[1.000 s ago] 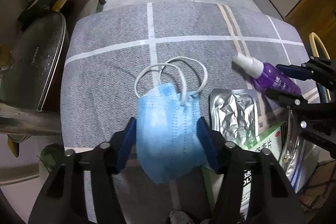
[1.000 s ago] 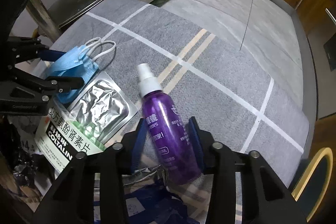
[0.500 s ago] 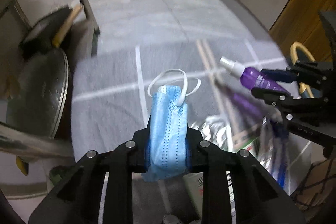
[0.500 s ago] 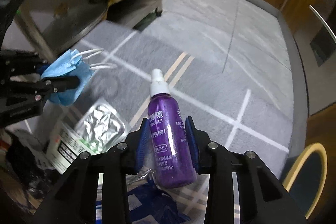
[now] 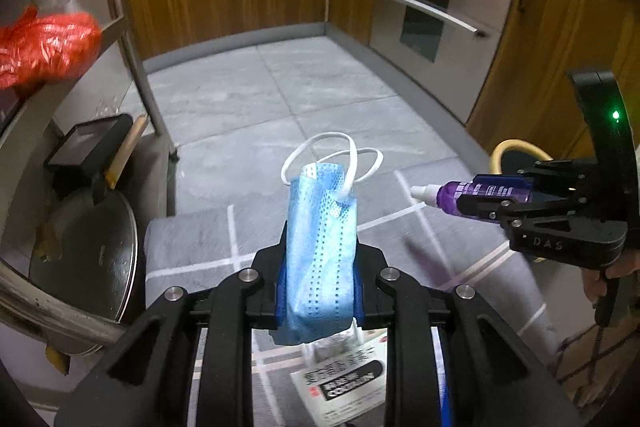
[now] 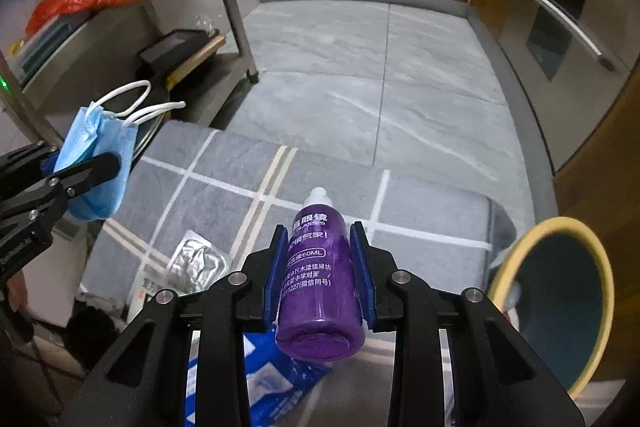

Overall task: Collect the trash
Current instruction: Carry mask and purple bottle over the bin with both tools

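With my left gripper (image 5: 320,283) clamped on the blue face mask (image 5: 322,251) and my right gripper (image 6: 320,275), whose jaws have just been closing, tight around the purple spray bottle (image 6: 318,279), both pieces are lifted clear of the grey mat (image 6: 420,211), and I judge the next move is carrying them over the yellow-rimmed bin (image 6: 560,299) before letting go.

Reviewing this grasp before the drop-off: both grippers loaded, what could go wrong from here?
1. The left gripper pinches the blue mask bunched; its ear loops dangle free and could snag on the rack leg.
2. The right gripper clamps the purple spray bottle by its smooth round sides; it might slip out.
3. The bin sits beside the right gripper only, so the mask may need a cross-over reach.
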The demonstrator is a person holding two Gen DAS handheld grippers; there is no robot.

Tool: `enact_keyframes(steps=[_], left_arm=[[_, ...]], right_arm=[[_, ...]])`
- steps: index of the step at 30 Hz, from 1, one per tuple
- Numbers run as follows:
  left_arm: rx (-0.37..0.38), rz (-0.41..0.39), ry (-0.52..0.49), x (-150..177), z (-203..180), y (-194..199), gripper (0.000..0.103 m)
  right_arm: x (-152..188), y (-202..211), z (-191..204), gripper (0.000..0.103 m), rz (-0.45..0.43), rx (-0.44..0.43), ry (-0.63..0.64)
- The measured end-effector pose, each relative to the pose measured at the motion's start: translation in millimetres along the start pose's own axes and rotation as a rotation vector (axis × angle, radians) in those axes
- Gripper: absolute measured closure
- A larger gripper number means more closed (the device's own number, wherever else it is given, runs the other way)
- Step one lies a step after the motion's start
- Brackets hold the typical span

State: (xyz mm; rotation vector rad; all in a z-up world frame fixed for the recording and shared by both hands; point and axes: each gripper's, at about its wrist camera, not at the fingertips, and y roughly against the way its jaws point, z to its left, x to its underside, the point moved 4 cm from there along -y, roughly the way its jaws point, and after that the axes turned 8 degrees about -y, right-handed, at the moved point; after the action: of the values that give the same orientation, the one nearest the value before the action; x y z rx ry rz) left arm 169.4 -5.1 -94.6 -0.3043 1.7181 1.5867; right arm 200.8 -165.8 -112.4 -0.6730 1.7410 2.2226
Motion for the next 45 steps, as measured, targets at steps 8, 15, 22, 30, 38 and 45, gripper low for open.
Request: enact_keyframes(steps=[8,15,22,30,38,45], left_arm=[[0.049,-0.046,-0.049,-15,-36,13,0.080],[0.095,-0.065,-0.095,-32,-67,10,0.080],[0.138,-0.069,-0.129,-43,-99,4,0.080],[0.177,-0.046,-0.179,-49,-139,-13,0.080],[0.242,-0.022,-0.190,-53,-179,-31,0.080],[0.265,-0.018,-0.207,-56,-204,-44,0.080]], right_arm=[[3,51,-29,0.070,-0.084,0.025,-0.103],[16,94,-59,0.070,-0.151,0.057,-0.192],[22,120,-82,0.070,-0.208,0.088,-0.231],[24,126,-126,0.070,-0.200,0.165,-0.275],[8,138,-166,0.070,-0.231,0.247,-0.241],[-7,136,-190,0.070,-0.235,0.246,-0.227]])
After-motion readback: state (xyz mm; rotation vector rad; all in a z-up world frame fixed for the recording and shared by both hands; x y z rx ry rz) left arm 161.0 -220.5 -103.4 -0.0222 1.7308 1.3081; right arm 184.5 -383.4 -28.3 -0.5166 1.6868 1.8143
